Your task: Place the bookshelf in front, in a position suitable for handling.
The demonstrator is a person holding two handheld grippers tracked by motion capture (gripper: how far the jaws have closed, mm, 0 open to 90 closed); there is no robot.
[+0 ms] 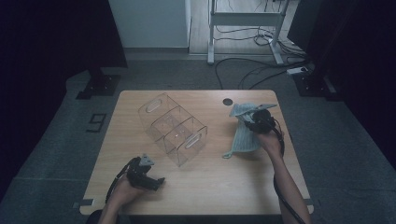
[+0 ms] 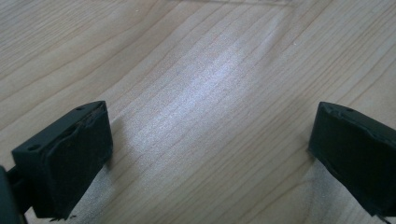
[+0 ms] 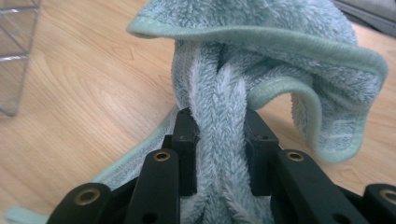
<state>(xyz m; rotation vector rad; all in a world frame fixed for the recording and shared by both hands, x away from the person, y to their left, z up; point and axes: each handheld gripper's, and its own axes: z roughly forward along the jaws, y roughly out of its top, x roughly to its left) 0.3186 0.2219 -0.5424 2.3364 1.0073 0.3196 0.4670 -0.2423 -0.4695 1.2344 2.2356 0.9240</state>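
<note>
Black right gripper (image 3: 219,135) jaws clamped on a bunched pale-teal terry towel (image 3: 261,51)
Towel is lifted at the wooden surface's (image 1: 224,182) right side; left gripper (image 2: 205,154) jaws apart near a clear 3-compartment plastic bin (image 1: 173,128)

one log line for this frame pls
right gripper: shut on towel, part lifted, rest on table | left gripper: open, empty, low over table | clear bin: untouched
</note>
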